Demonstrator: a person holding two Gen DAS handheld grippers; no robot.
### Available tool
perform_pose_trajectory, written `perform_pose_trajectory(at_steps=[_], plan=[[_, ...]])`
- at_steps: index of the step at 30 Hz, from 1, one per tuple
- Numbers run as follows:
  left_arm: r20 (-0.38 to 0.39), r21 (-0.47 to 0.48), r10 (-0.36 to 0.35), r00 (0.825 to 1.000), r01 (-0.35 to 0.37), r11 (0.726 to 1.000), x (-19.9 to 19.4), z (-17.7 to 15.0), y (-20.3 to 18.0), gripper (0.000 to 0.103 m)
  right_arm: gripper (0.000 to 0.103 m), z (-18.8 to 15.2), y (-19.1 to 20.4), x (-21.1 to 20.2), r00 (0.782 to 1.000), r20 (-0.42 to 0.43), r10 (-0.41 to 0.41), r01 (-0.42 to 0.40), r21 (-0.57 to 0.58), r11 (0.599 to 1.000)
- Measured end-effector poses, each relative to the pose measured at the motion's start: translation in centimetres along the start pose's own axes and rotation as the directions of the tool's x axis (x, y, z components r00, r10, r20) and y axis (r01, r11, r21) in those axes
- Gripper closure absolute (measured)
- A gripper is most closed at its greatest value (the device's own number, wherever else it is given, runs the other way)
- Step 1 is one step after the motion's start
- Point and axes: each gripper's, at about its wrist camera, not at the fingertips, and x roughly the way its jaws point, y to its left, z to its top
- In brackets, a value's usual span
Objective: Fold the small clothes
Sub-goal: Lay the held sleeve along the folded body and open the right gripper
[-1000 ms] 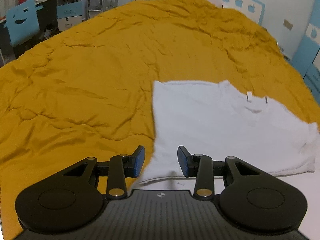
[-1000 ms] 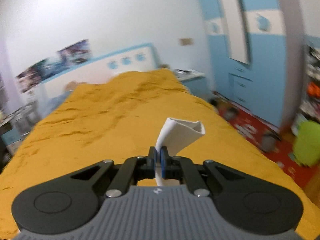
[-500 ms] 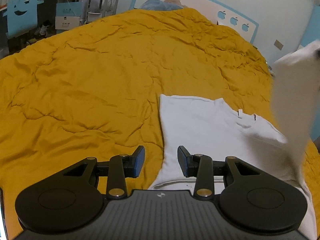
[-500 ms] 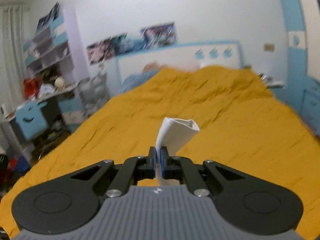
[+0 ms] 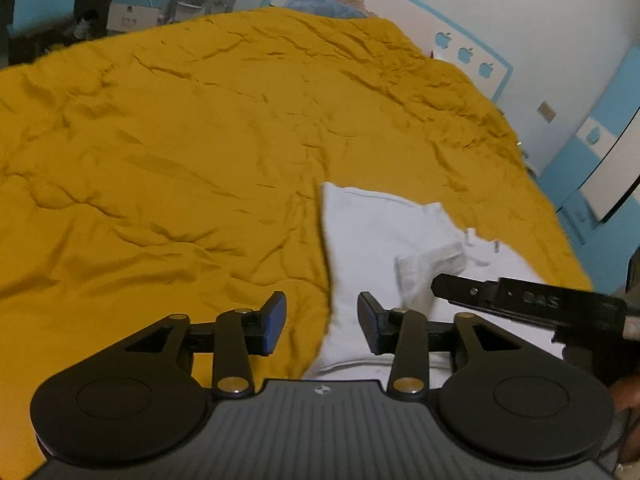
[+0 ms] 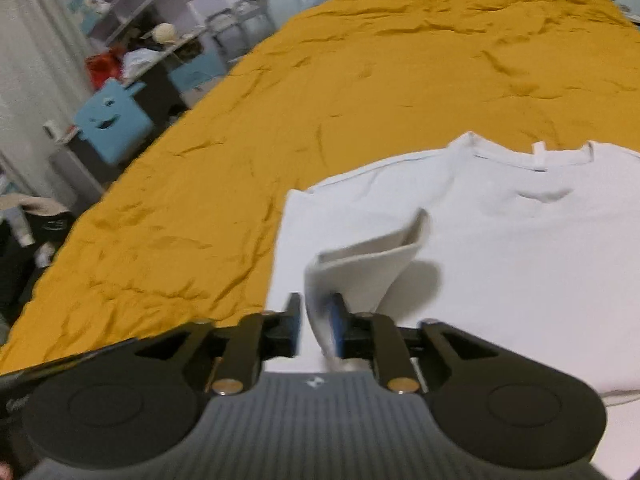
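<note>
The white shirt [image 6: 520,264] lies flat on the mustard bedspread [image 5: 180,160], collar toward the far side; its near left edge runs just ahead of the left gripper [image 5: 322,322]. The right gripper [image 6: 316,330] sits low over the body of the shirt with the sleeve [image 6: 364,268] standing up between its fingers; the jaws are opening, the cloth leans against the blue pad [image 6: 337,330] on one side only, and a gap shows at the other, so the sleeve is being let go, not clamped. The left gripper has its fingers apart with nothing between them, and its jaws are opening slightly. To do this step well: finish the release close to the cloth so the sleeve drops across the chest without curling; draw the gripper back along its own line, not sideways, to avoid dragging the fold; check that the sleeve edge lies parallel to the side seam before the next fold; keep the left gripper clear of the hem meanwhile.
</note>
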Motion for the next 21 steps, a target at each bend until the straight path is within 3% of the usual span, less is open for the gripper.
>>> perform_pose_trajectory(at_steps=[4, 8, 13, 17, 19, 21], plan=[[-0.021, -0.008, -0.041, 0.999, 0.041, 0.999, 1.5, 0.3, -0.9, 0.051, 0.072, 0.5, -2.3, -2.7, 0.999, 0.023, 0.025, -0.025, 0.005, 1.0], [-0.042, -0.005, -0.08, 0.996, 0.08, 0.997, 3.6, 0.3, -2.0, 0.049, 0.071, 1.1, -5.9, -4.4, 0.999, 0.047, -0.026, 0.025, 0.022, 0.999], [-0.076, 0.05, -0.012, 0.997, 0.016, 0.999, 6.4, 0.2, -2.8, 0.048, 0.071, 0.0, -12.3, -7.7, 0.984, 0.077, -0.162, 0.159, 0.042, 0.986], [-0.094, 0.106, 0.059, 0.994, -0.049, 0.993, 7.8, -0.4, -3.2, 0.049, 0.069, -2.4, -17.6, -11.4, 0.936, 0.115, -0.331, 0.329, 0.039, 0.943], [-0.109, 0.142, 0.101, 0.989, -0.085, 0.986, 8.3, -0.7, -3.4, 0.049, 0.061, -3.7, -19.9, -13.1, 0.908, 0.119, -0.401, 0.399, 0.047, 0.916], [-0.103, 0.163, 0.115, 0.988, -0.097, 0.982, 8.1, -1.2, -3.6, 0.049, 0.059, -5.6, -22.2, -14.9, 0.878, 0.098, -0.469, 0.467, 0.039, 0.883]])
